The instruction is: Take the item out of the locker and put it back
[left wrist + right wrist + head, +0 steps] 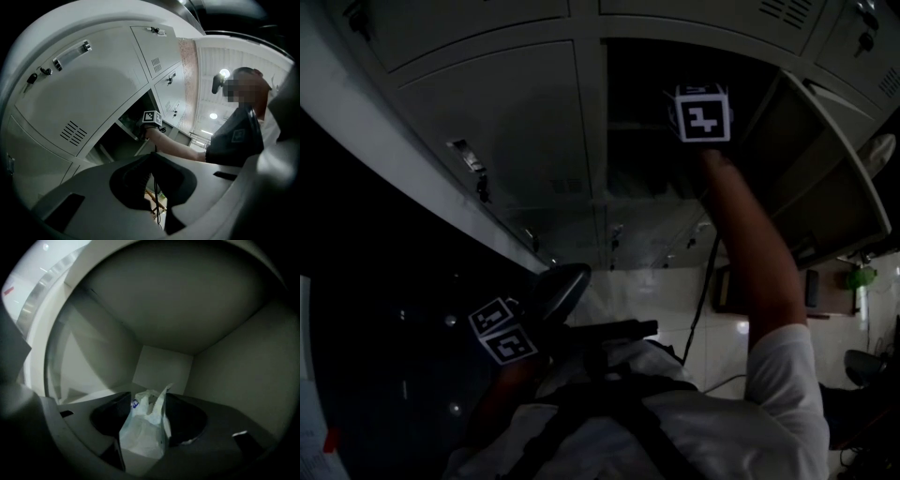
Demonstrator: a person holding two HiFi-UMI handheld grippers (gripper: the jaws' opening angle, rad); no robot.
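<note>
R gripper (147, 403) is reaching into the open locker (161, 369) compartment, arm (752, 246) stretched up and its marker cube (703, 113) just at the opening. Jaws are apart, not clamping. A white plastic bag (140, 437) sits on the compartment floor right btwn them, crumpled top poking up past the pads, and it looks let go rather than pinched. Can't tell if the bag brushes the R-side pad. Locker door (811, 159) hangs swung open to the right of the arm. L gripper (152, 157) is held low by the person's chest, well away from the locker, w/ tips closed together and nothing in them. Surrounding locker doors are all shut
</note>
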